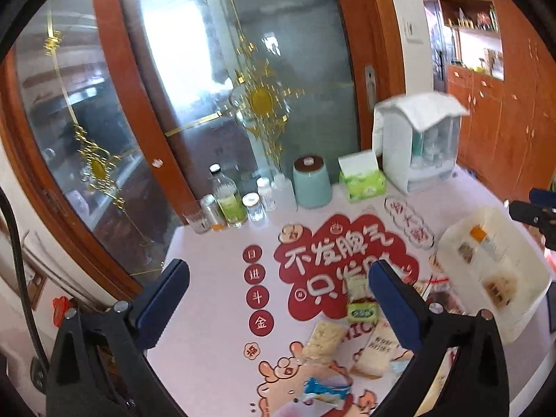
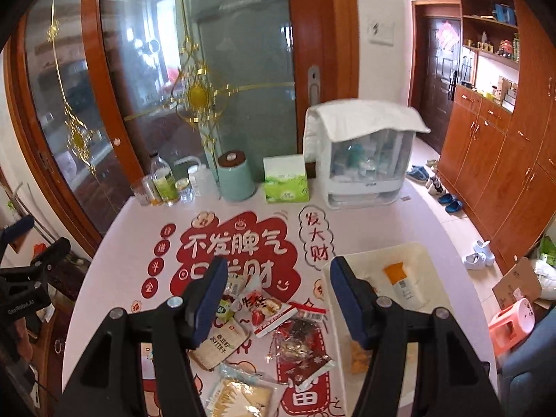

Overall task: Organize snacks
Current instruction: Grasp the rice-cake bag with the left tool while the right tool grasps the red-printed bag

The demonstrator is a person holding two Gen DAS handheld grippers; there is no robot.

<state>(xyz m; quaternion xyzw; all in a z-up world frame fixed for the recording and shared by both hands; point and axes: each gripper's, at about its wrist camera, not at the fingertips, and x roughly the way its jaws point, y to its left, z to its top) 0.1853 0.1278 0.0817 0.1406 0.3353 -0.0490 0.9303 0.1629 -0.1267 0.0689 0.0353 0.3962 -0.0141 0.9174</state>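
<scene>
Several snack packets lie on the printed pink tablecloth (image 2: 139, 219). Among them are a strawberry packet (image 2: 264, 309), a clear packet with dark pieces (image 2: 302, 344), a beige packet (image 2: 222, 344) and a cracker packet (image 2: 239, 396). In the left wrist view I see a small green packet (image 1: 361, 311) and a pale cracker packet (image 1: 323, 338). The white bin (image 2: 378, 249) on the right holds an orange-topped packet (image 2: 403, 281). My right gripper (image 2: 278, 295) hangs open above the pile with nothing in it. My left gripper (image 1: 278, 295) is wide open and holds nothing.
Along the table's back stand several bottles and jars (image 2: 163, 180), a teal canister (image 2: 236, 177), a green tissue box (image 2: 286, 180) and a white cloth-covered organizer (image 2: 361, 160). A glass sliding door (image 2: 208, 69) is behind. Shoes and a pink stool (image 2: 510, 319) sit on the floor at right.
</scene>
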